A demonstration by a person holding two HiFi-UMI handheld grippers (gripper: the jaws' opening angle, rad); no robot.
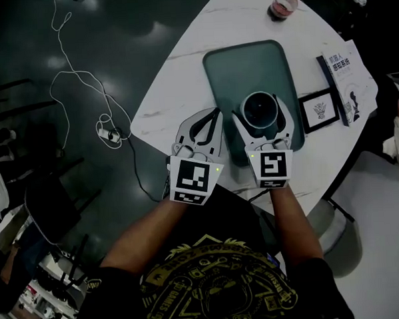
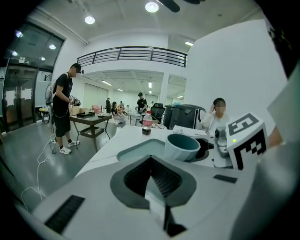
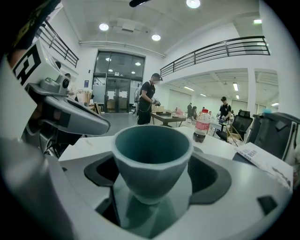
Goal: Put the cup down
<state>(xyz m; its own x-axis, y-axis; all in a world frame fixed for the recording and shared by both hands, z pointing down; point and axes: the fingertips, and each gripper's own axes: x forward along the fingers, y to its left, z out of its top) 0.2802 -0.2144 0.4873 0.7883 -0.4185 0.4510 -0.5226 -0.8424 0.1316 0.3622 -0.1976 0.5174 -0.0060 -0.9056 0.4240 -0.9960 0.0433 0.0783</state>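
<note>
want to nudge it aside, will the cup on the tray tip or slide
The cup tapers to a narrow base under a wide rim, so a high push would likely tip it. It looks rigid, probably ceramic, so breakable. On the smooth tray a low push should slide it.

The hall was bright and white-walled, with round ceiling lights [image 2: 151, 6], a railed balcony [image 2: 131, 52] and glass doors [image 3: 117, 86] at the far end. Near, a white marble table [image 1: 182, 83] stood on dark floor [image 1: 33, 37], with a white cable [image 1: 105, 120] trailing left.
</note>
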